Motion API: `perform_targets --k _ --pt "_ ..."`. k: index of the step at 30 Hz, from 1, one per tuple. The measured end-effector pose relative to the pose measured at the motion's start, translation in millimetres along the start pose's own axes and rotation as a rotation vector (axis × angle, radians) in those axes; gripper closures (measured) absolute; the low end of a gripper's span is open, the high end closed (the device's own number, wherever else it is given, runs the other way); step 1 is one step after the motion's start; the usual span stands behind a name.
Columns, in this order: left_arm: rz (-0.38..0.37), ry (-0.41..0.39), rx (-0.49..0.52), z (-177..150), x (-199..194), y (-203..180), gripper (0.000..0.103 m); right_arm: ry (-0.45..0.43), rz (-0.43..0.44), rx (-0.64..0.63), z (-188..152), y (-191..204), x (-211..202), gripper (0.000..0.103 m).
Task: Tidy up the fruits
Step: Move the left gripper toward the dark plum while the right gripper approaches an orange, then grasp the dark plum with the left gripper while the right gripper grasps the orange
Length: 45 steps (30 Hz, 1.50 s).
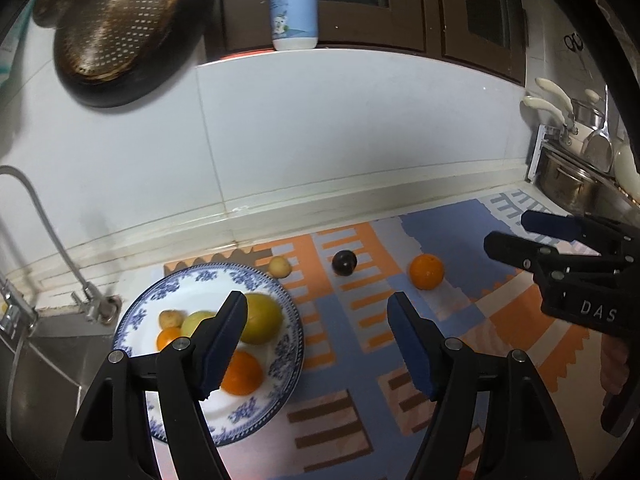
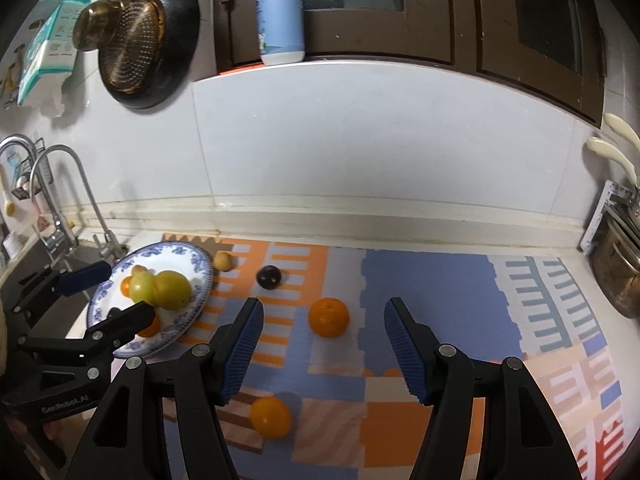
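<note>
A blue-and-white plate point(image 1: 280, 384) at the mat's left end holds a large yellow fruit point(image 1: 262, 318), a green-yellow fruit point(image 1: 198, 322), two oranges point(image 1: 242, 374) and a small brown fruit point(image 1: 170, 318). The plate also shows in the right wrist view point(image 2: 200, 264). My left gripper point(image 1: 316, 336) is open and empty, just right of and above the plate. On the mat lie a small yellow fruit point(image 1: 279, 267), a dark plum point(image 1: 344, 263) and an orange point(image 1: 426, 271). My right gripper point(image 2: 322, 344) is open and empty, just in front of that orange point(image 2: 328, 317). Another orange point(image 2: 271, 417) lies near its left finger.
A patterned orange-and-blue mat point(image 2: 420, 300) covers the counter. A sink and faucet point(image 2: 64, 200) lie left of the plate. Pots point(image 1: 568, 180) stand at the right end. A pan with a strainer point(image 1: 116, 28) hangs on the tiled wall, and a bottle point(image 1: 294, 4) stands on the ledge above.
</note>
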<state>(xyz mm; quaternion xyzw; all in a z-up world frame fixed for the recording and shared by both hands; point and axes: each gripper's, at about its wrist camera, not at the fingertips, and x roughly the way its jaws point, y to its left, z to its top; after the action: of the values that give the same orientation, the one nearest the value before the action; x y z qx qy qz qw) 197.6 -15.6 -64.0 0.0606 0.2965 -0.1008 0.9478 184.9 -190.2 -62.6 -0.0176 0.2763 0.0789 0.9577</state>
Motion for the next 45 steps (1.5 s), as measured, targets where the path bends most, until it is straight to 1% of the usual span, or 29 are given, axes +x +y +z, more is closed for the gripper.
perform_targets --k 9,12,14,17,23,26,29,34,36,39,42,44,45 --pt "-0.031 -0.031 0.025 10 28 -8 0.032 0.029 0.008 0.011 -2 -11 21 0.039" --pt "-0.043 -0.019 0.024 12 43 -9 0.032 0.041 0.016 0.014 -4 -13 30 0.039" --pt "-0.048 -0.005 0.020 13 54 -10 0.035 0.054 0.021 0.017 -5 -15 39 0.039" --pt "-0.060 0.026 0.010 15 69 -12 0.043 0.079 0.035 0.033 -7 -19 52 0.039" --pt "-0.071 0.082 -0.007 19 95 -16 0.047 0.130 0.074 0.068 -12 -27 77 0.040" --pt "-0.063 0.118 -0.022 21 108 -16 0.051 0.144 0.078 0.068 -15 -27 86 0.040" --pt "-0.061 0.148 -0.037 21 118 -16 0.051 0.155 0.082 0.066 -16 -27 93 0.041" --pt "-0.059 0.175 -0.038 23 131 -19 0.052 0.181 0.099 0.075 -19 -26 106 0.046" --pt "-0.058 0.191 -0.043 24 138 -19 0.055 0.188 0.103 0.078 -19 -26 109 0.047" --pt "-0.062 0.212 -0.051 27 148 -19 0.057 0.198 0.109 0.076 -19 -25 114 0.048" --pt "-0.071 0.224 -0.055 27 154 -19 0.059 0.206 0.117 0.074 -20 -24 119 0.053" --pt "-0.071 0.231 -0.046 28 157 -21 0.059 0.204 0.138 0.081 -19 -25 120 0.056" --pt "-0.072 0.232 -0.044 28 159 -22 0.059 0.201 0.149 0.085 -19 -25 120 0.062"
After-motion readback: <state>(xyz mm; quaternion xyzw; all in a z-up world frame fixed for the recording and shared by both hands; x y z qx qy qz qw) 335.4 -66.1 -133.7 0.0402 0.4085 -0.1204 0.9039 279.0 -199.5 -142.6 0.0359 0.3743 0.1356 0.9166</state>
